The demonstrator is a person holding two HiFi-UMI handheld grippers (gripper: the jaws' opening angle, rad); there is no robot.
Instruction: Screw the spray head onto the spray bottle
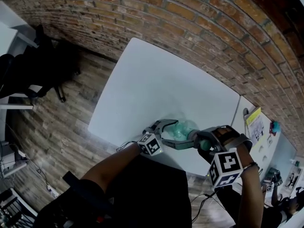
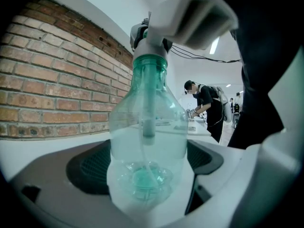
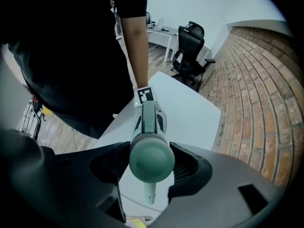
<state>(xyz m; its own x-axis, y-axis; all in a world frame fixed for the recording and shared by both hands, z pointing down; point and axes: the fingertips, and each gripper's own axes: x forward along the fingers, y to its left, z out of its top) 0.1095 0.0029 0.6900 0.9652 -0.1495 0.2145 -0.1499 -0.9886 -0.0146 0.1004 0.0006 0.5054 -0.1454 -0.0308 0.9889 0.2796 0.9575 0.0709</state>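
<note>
Over the near edge of a white surface (image 1: 156, 75), beside a brick wall (image 1: 190, 18), two hand-held grippers meet around a spray bottle (image 2: 147, 127). The bottle is clear, green-tinted plastic, held off the surface. A thin tube runs down inside it toward the base. Whether it holds any liquid cannot be told, and no label or brand shows on it. The left gripper (image 1: 172, 134) has its jaws pinching the bottle's lower body. The spray head (image 3: 152, 161), pale green, sits on the bottle's neck, and the right gripper (image 1: 204, 141) has its jaws clamped on it from both sides. A yellow printed sheet (image 1: 255, 121) lies on a neighbouring table, its print too small to read.
</note>
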